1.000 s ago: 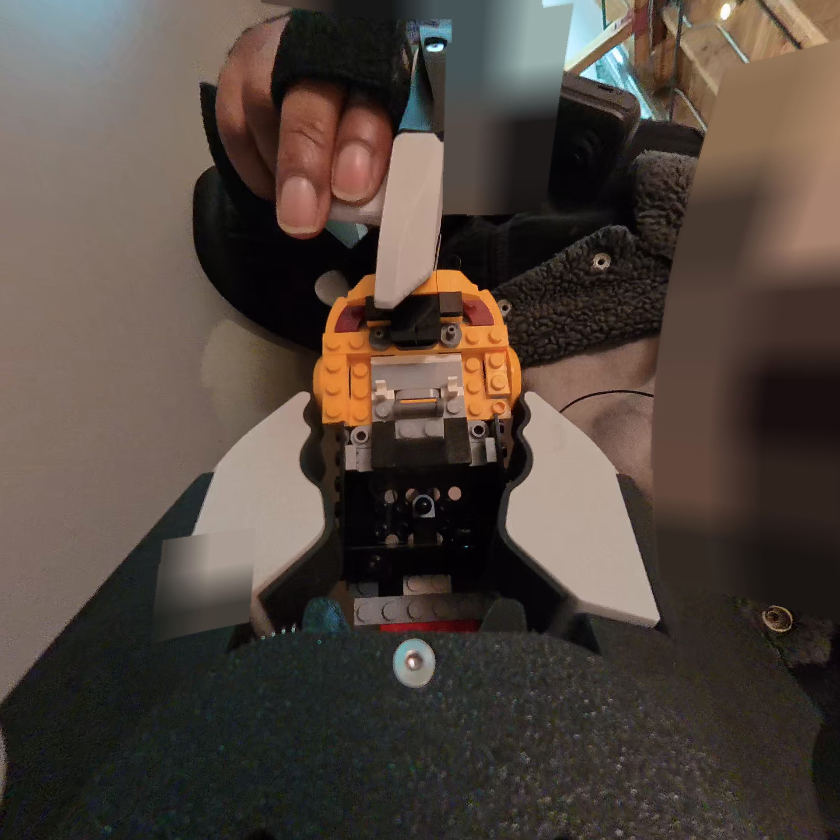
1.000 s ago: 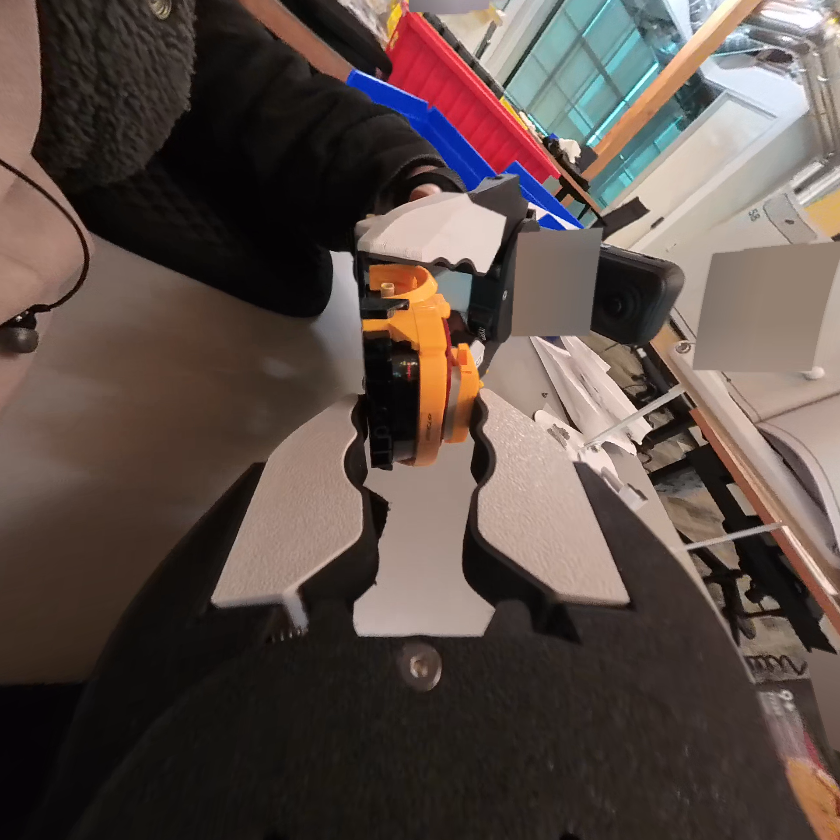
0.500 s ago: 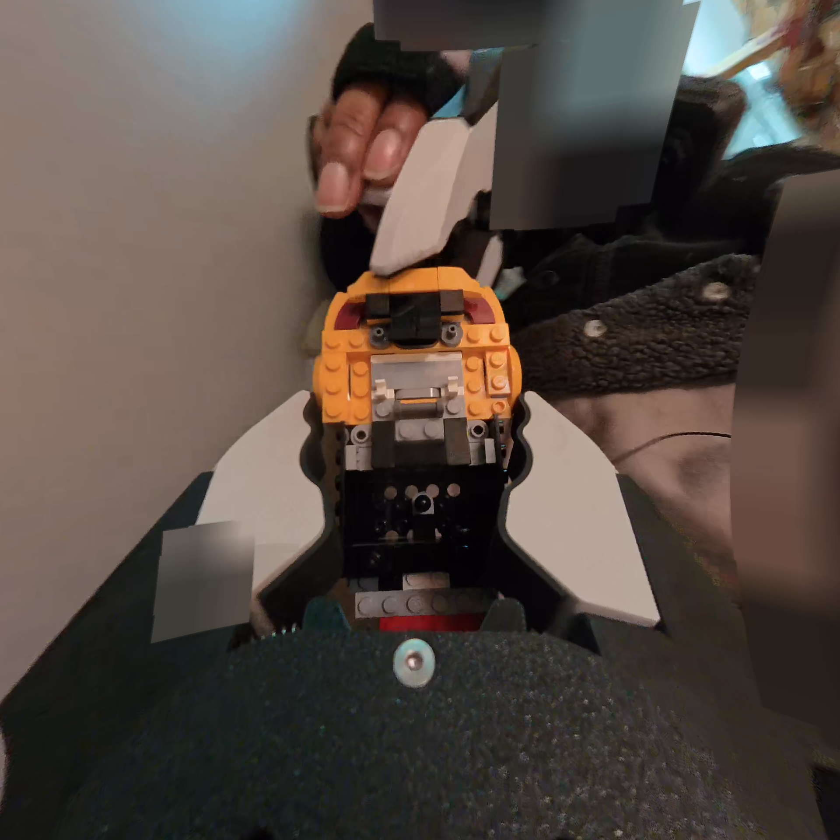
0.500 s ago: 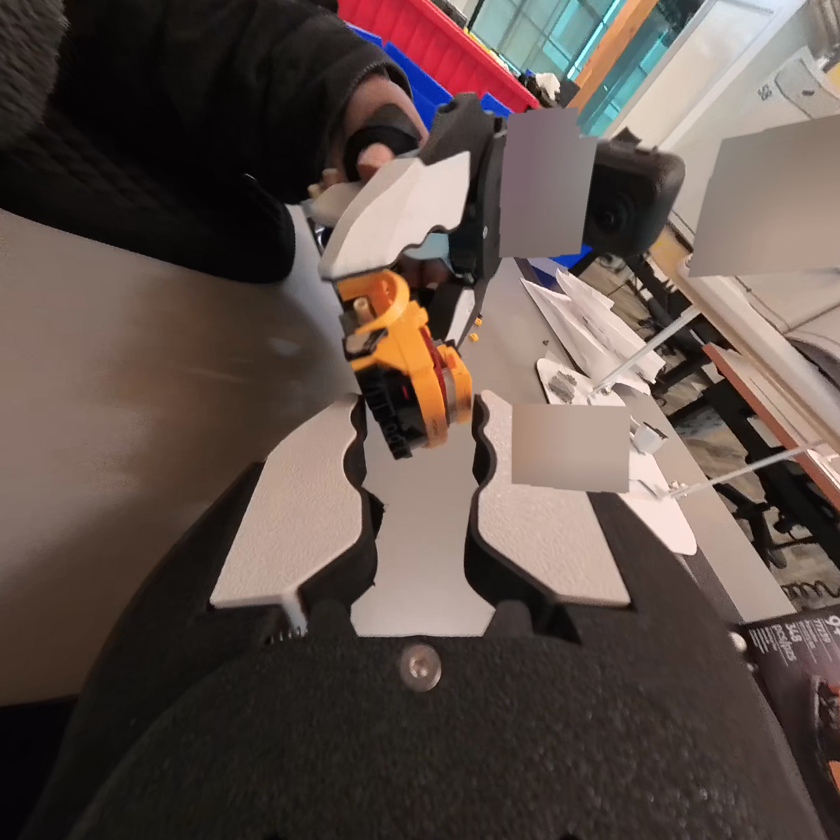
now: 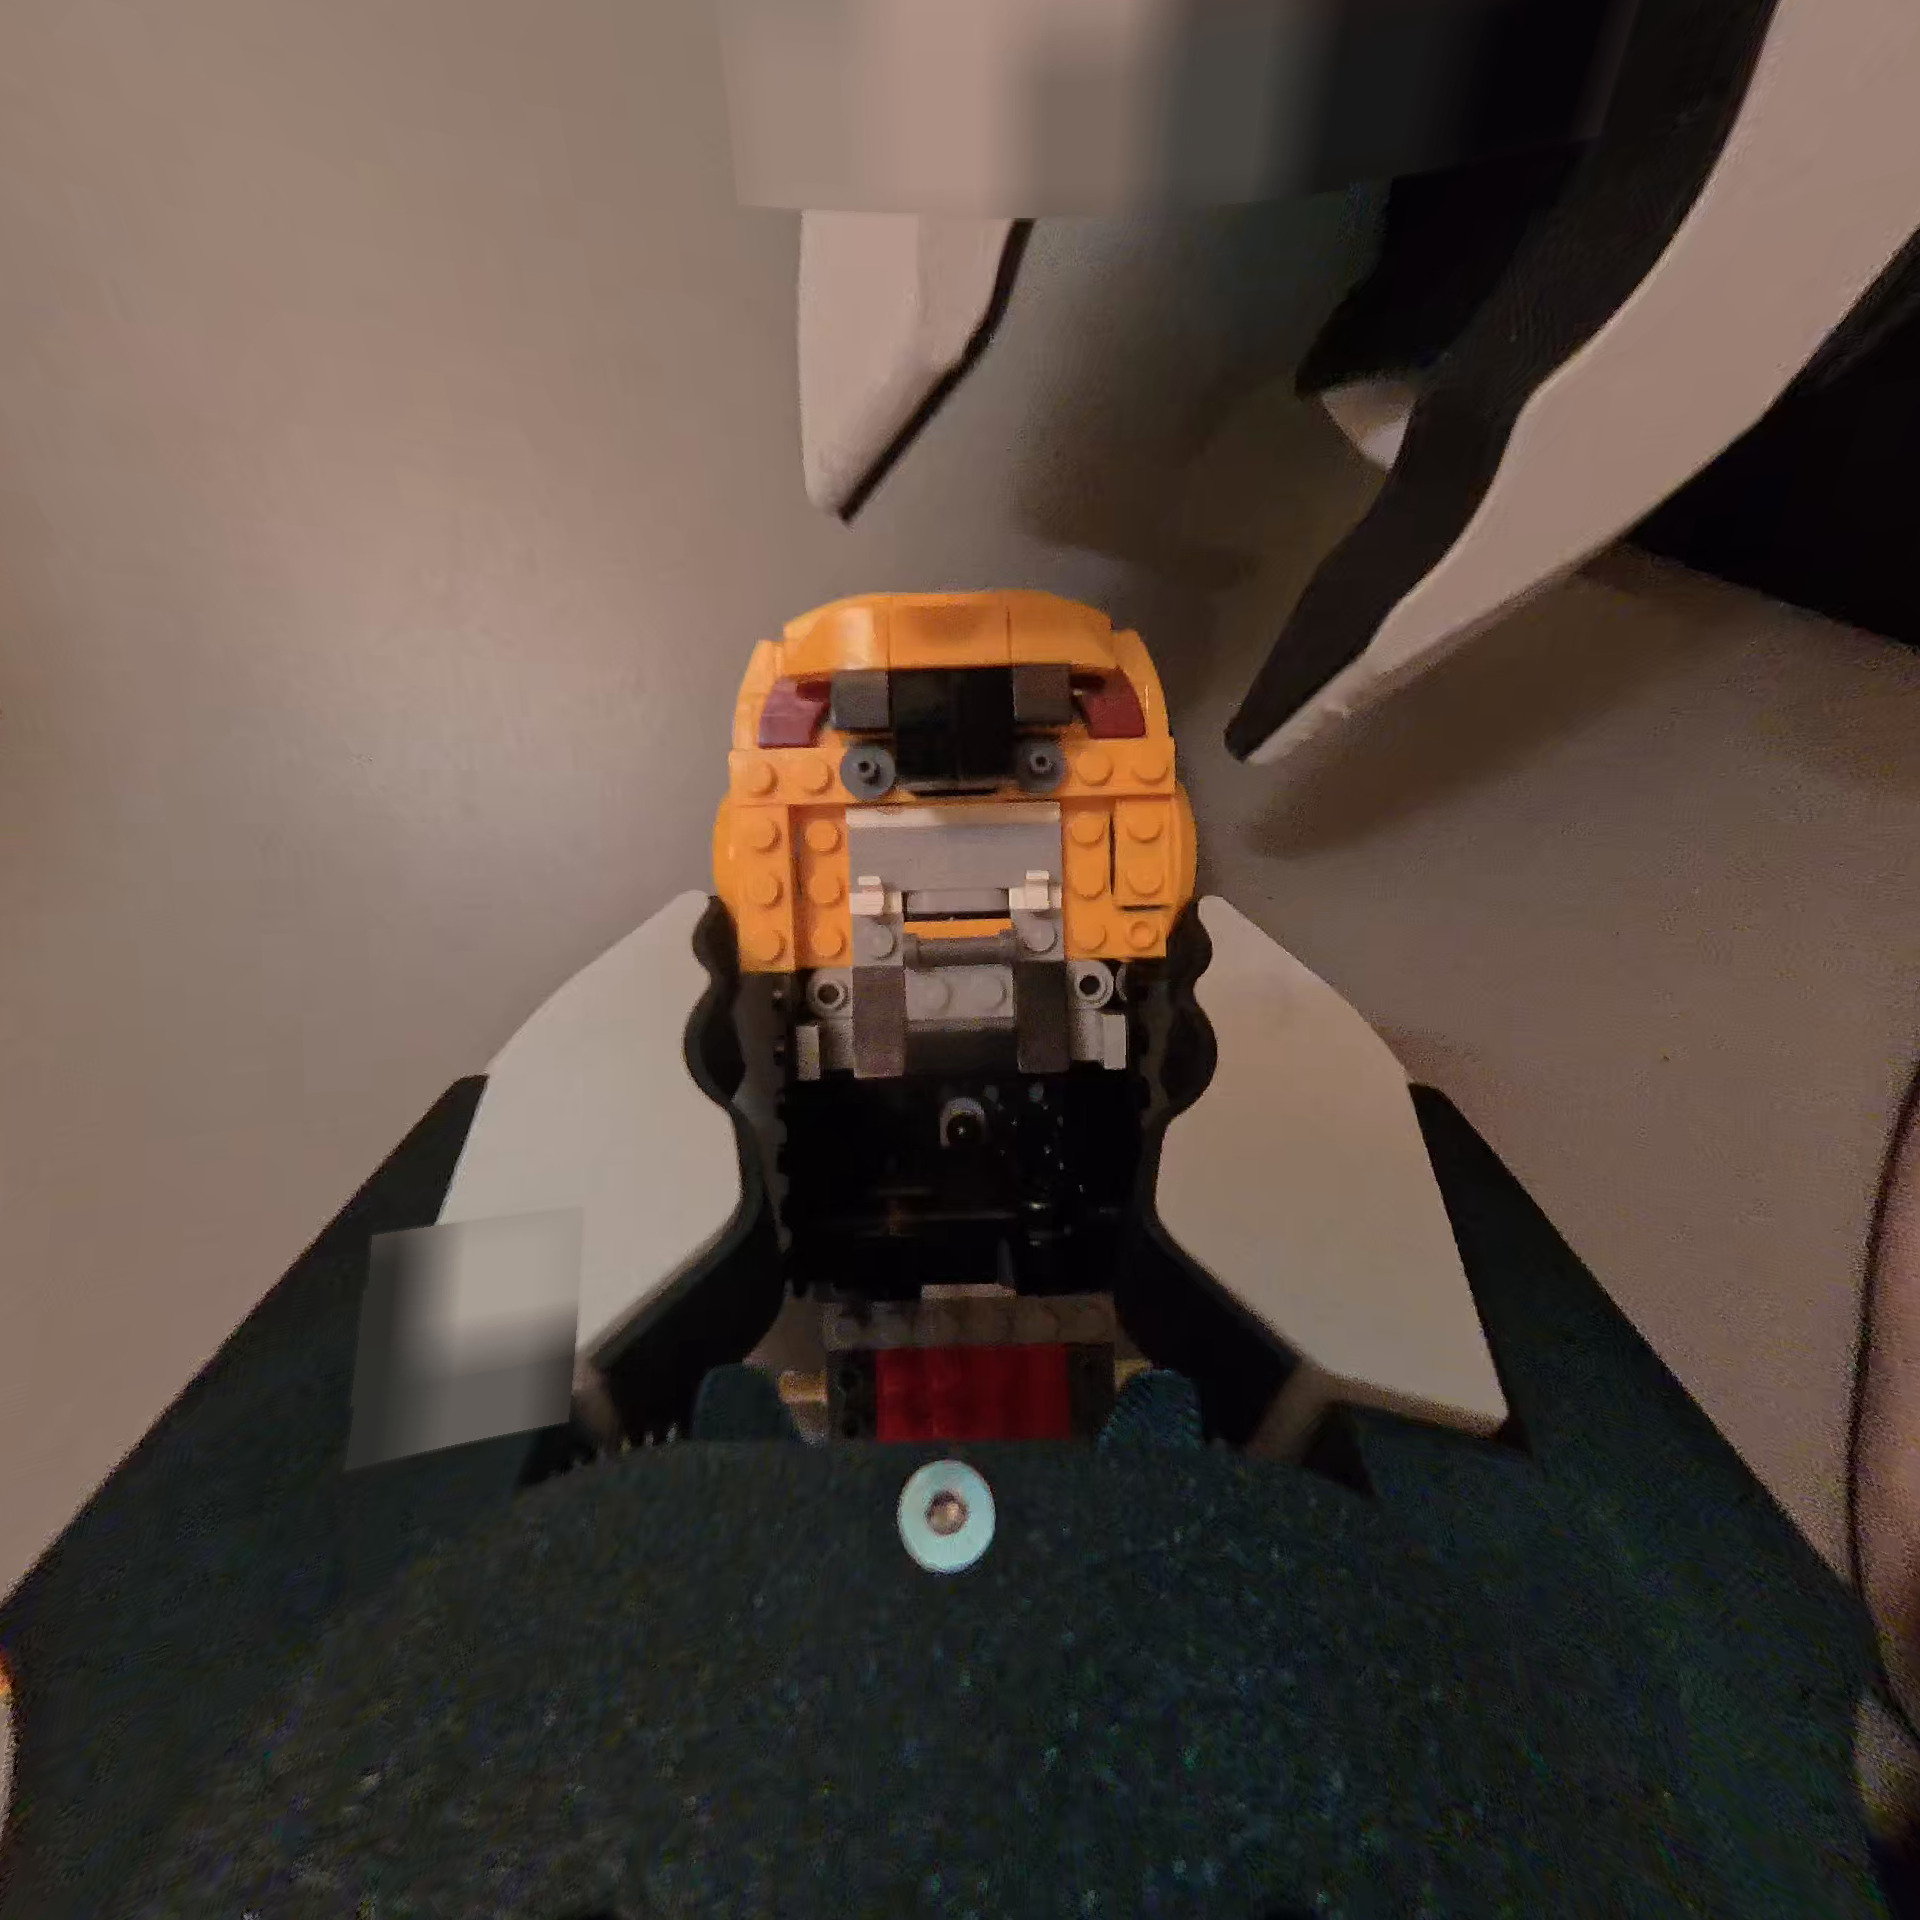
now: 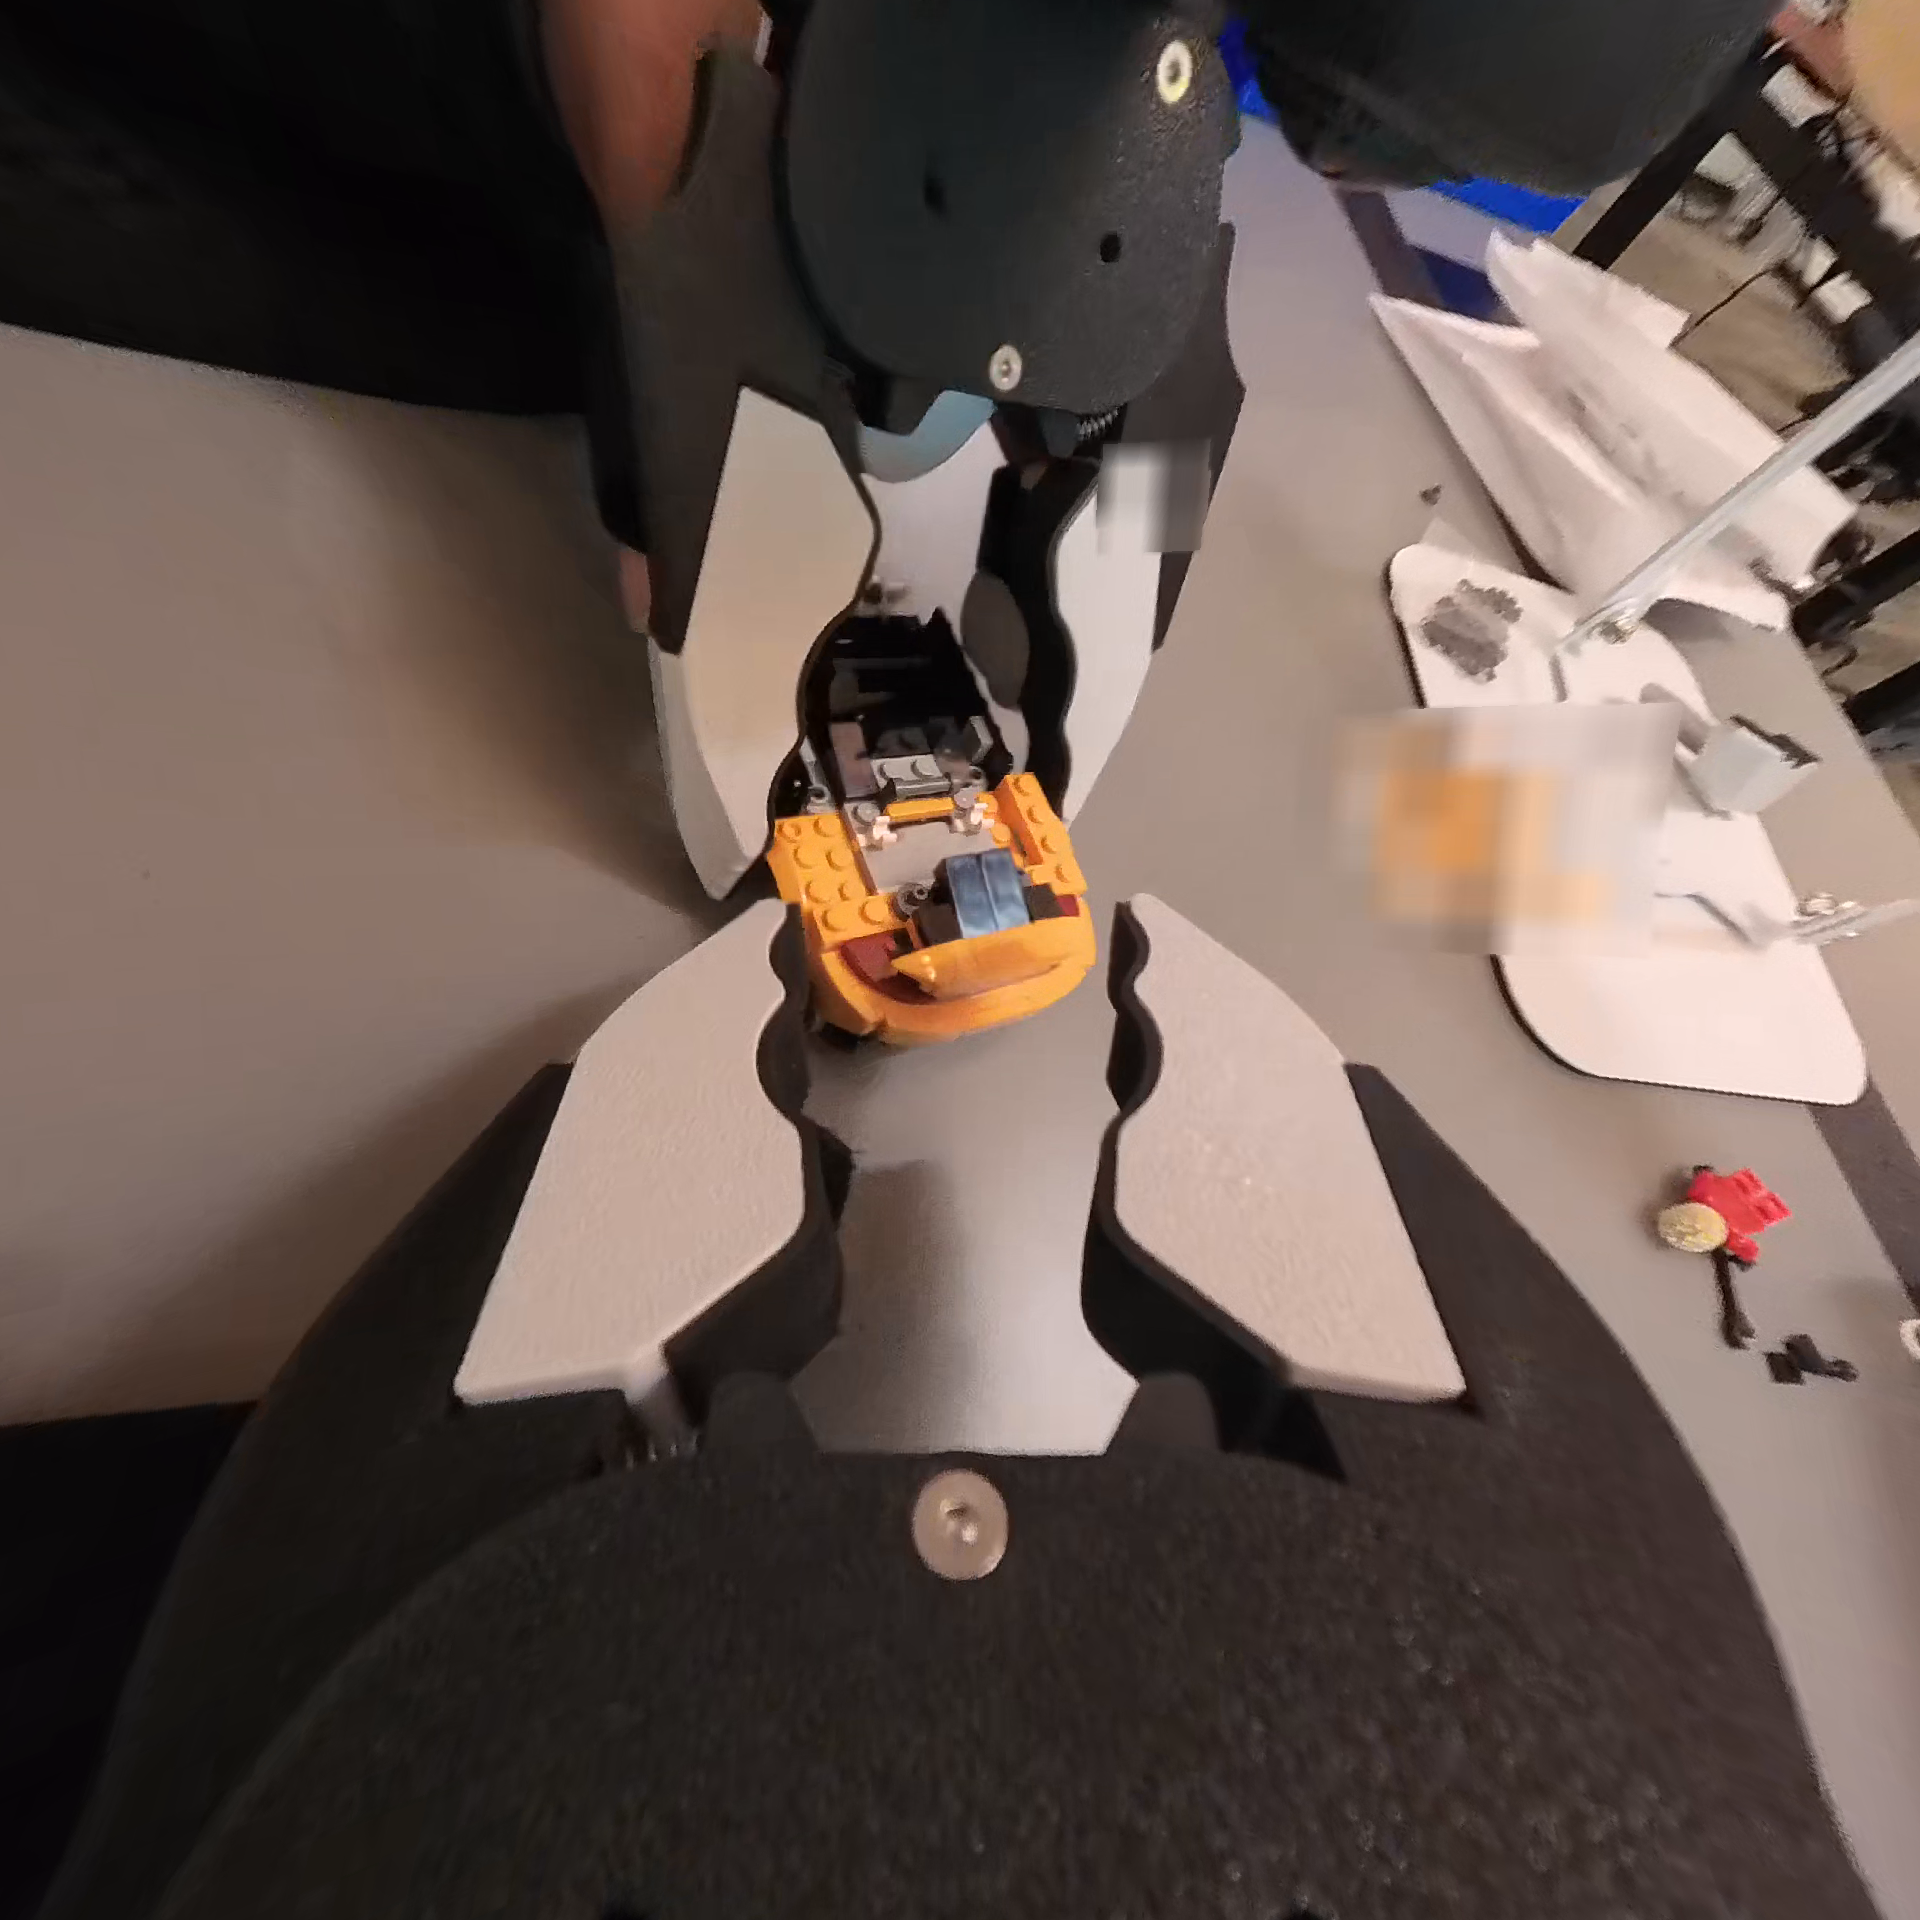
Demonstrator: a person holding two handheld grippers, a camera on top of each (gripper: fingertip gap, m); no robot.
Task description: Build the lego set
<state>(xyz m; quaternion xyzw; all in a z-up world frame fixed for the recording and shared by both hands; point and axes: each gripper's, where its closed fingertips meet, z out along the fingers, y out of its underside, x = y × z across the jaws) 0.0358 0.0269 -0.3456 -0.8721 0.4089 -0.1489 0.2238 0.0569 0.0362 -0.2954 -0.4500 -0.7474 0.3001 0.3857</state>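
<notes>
- The left claw (image 5: 951, 977) is clamped on the orange Lego car (image 5: 951, 831), gripping its black middle with the orange end sticking out past the fingertips.
- The car's orange end rests on or just above the grey surface (image 6: 312, 727).
- The right claw (image 6: 951, 935) stands spread and empty, its fingertips either side of that orange end.
- Loose red and black Lego pieces (image 6: 1730, 1216) lie well apart to the right.
</notes>
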